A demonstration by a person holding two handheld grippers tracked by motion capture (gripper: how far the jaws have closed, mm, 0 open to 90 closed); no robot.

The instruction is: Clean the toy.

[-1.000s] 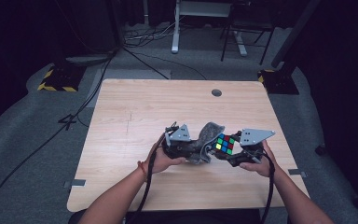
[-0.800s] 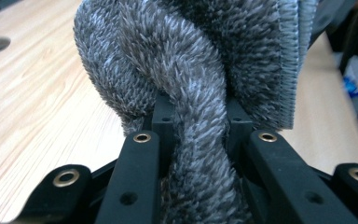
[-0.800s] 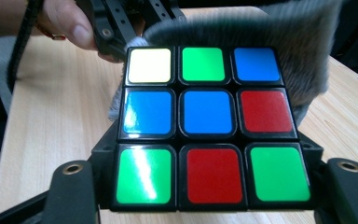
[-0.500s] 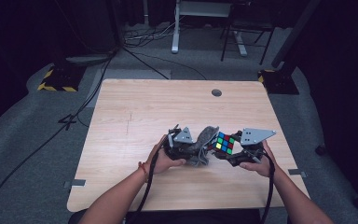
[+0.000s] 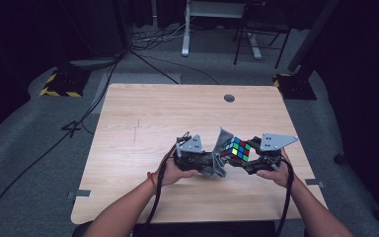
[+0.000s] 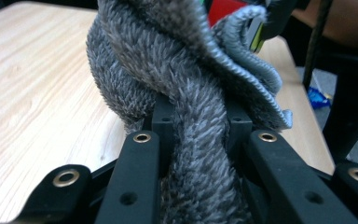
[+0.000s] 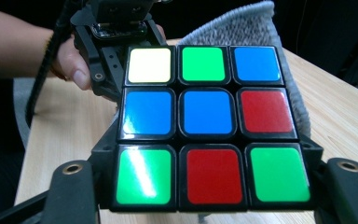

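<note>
The left gripper (image 5: pixel 208 160) has its jaws clamped tight on a bunched fold of the grey cloth (image 6: pixel 191 93); the right gripper (image 5: pixel 241 160) grips the puzzle cube (image 7: pixel 205 126) by two opposite sides, its jaws spread to the cube's width. Both are held just above the desk (image 5: pixel 143 118), near its front edge, the cloth lying against the cube's far face. Wiping well likely calls for a steady cube, the cloth pressed flat and drawn across one face, with the fold kept from slipping.

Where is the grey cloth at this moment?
In the high view the grey cloth is near the table's front edge, clamped in the left gripper and pressed against the puzzle cube held by the right gripper.
</note>
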